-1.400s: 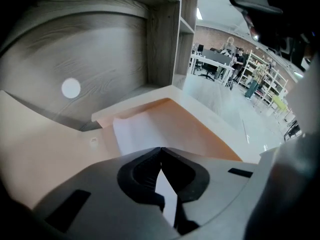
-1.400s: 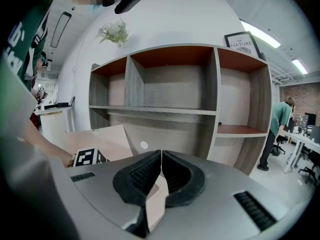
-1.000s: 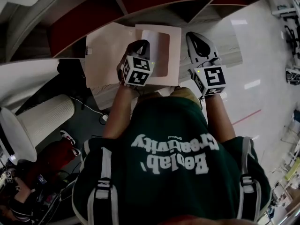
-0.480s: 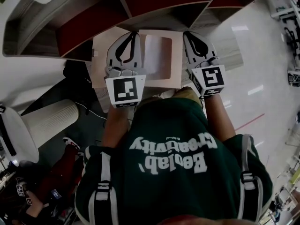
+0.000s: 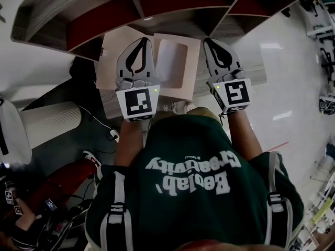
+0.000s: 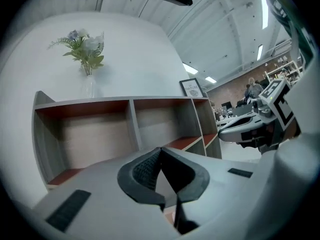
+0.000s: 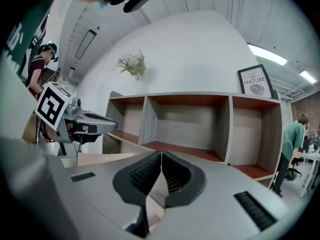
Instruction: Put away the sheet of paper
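A tan sheet and a tan card with a pale window lie side by side on a low grey table, in front of an open wooden shelf unit. My left gripper hovers where the two sheets meet, pointing at the shelf; its jaws are shut with nothing between them. My right gripper hangs just past the card's right edge, also shut and holding nothing. In the left gripper view, my left gripper faces the shelf compartments. The right gripper view shows my right gripper and the tan sheet.
A white ribbed cylinder stands on the floor at the left, with cables beside it. A flower vase and a framed print top the shelf. A person in green stands to the shelf's right; another person is at lower left.
My left gripper has swung from a tilted pose over the windowed card to lying flat, further left and forward, pointing at the shelf. The right gripper has barely moved.
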Demonstrator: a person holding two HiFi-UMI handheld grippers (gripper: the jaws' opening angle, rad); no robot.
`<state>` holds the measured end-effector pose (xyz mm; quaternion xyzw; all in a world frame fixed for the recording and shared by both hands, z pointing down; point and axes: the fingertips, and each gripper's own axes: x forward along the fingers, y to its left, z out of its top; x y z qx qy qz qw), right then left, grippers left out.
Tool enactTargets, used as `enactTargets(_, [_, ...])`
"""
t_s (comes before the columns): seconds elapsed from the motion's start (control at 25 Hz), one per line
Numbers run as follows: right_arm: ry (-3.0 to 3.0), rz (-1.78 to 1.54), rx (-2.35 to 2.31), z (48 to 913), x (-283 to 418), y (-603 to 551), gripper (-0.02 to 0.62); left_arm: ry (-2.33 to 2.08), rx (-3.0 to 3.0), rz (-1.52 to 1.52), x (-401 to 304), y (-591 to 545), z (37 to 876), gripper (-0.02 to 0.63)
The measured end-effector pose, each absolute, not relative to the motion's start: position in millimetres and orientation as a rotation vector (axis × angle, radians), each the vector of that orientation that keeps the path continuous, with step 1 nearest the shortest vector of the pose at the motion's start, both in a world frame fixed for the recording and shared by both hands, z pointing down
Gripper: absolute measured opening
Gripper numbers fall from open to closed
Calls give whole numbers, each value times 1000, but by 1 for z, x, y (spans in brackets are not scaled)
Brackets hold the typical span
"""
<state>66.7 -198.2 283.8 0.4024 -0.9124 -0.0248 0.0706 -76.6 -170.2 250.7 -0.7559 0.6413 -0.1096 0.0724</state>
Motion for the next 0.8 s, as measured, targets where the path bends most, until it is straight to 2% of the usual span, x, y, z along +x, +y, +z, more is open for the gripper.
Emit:
enactTargets(0.44, [-2861, -85, 1055, 276, 69, -177, 34, 2078, -2156, -385, -73, -134, 253, 18])
enactTargets(0.8, [-2904, -93, 961, 314, 70, -179, 34, 2133, -2079, -431, -62, -126, 279, 18])
